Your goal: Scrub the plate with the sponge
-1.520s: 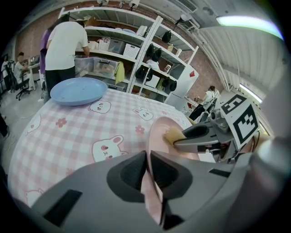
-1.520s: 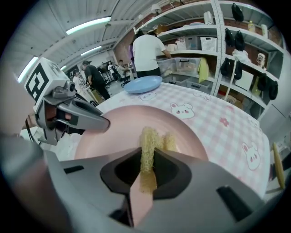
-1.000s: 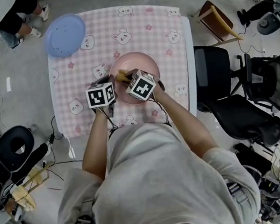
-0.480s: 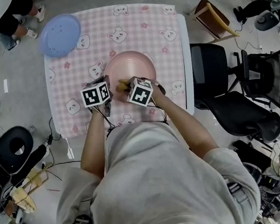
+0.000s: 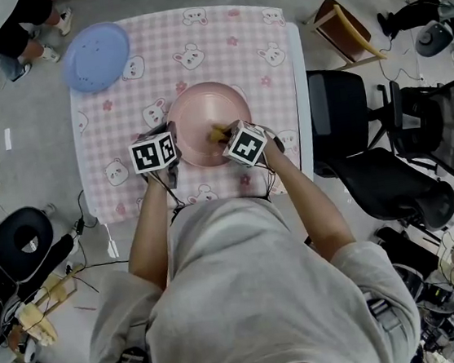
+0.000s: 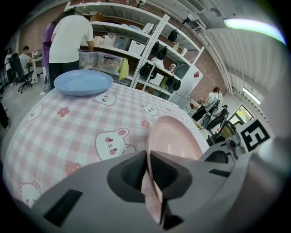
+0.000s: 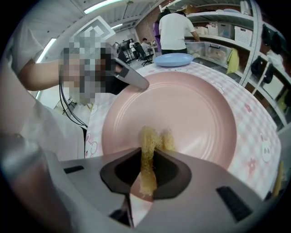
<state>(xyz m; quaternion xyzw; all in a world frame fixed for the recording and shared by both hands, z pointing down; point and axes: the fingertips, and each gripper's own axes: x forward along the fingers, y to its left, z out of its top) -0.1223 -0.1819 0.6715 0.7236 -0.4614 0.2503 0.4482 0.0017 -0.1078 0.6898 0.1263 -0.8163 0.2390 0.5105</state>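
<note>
My left gripper (image 5: 171, 139) sits at the left rim of the pink plate (image 5: 205, 107), with its marker cube facing up. My right gripper (image 5: 227, 138) reaches in from the plate's near right side, and the yellow sponge (image 5: 217, 131) at its tip is over the plate's inner face. The plate lies on the checked tablecloth (image 5: 265, 57), closer to the table's near edge than to its far edge. A blue plate (image 5: 97, 57) lies at the far left corner, hanging over the edge. A black office chair (image 5: 344, 117) stands just beside the table's right edge.
</note>
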